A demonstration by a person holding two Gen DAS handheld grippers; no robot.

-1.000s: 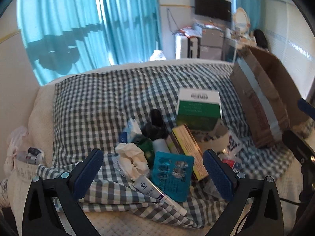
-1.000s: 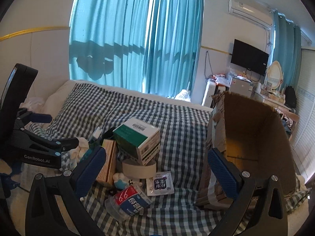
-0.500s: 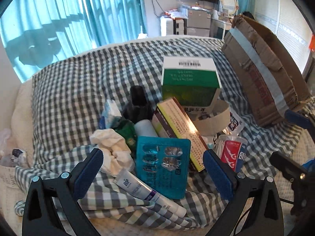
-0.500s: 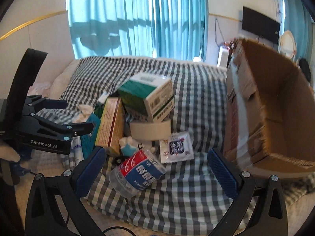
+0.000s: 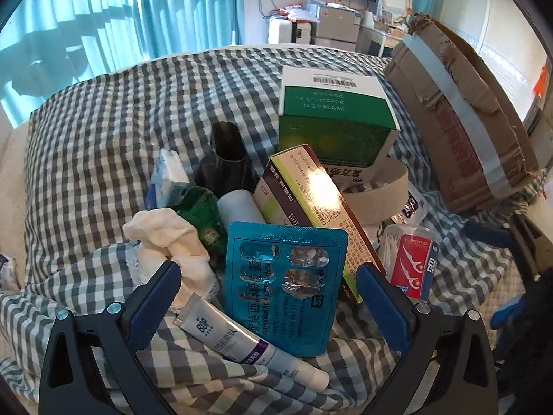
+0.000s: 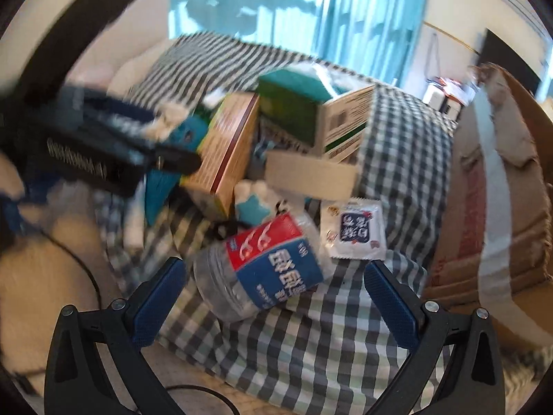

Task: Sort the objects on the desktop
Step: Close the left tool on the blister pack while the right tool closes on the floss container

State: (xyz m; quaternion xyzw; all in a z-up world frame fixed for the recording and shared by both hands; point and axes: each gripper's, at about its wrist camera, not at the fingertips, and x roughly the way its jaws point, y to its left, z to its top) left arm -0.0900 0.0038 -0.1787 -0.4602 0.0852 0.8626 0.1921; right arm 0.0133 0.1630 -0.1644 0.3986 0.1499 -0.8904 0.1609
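A heap of small objects lies on a checked cloth (image 5: 103,131). In the left wrist view a teal blister pack (image 5: 281,287) sits between the fingers of my open left gripper (image 5: 268,302), with a white BOP tube (image 5: 242,342) just in front and crumpled white tissue (image 5: 169,238) to the left. Behind stand a yellow-brown box (image 5: 311,207), a green-and-white box (image 5: 335,117) and a black bottle (image 5: 224,162). In the blurred right wrist view a clear jar with a red-and-blue label (image 6: 266,263) lies on its side just ahead of my open right gripper (image 6: 274,288).
A brown cardboard box (image 5: 459,124) with grey tape stands at the right edge of the cloth, also seen as the cardboard box (image 6: 501,186). A white sachet (image 6: 356,230) and a cardboard tape ring (image 6: 311,176) lie beside the jar. Teal curtains hang behind.
Both grippers have moved in closer and lower over the heap. The blister pack now lies between the left fingers and the jar is nearer the right ones. Both stay open.
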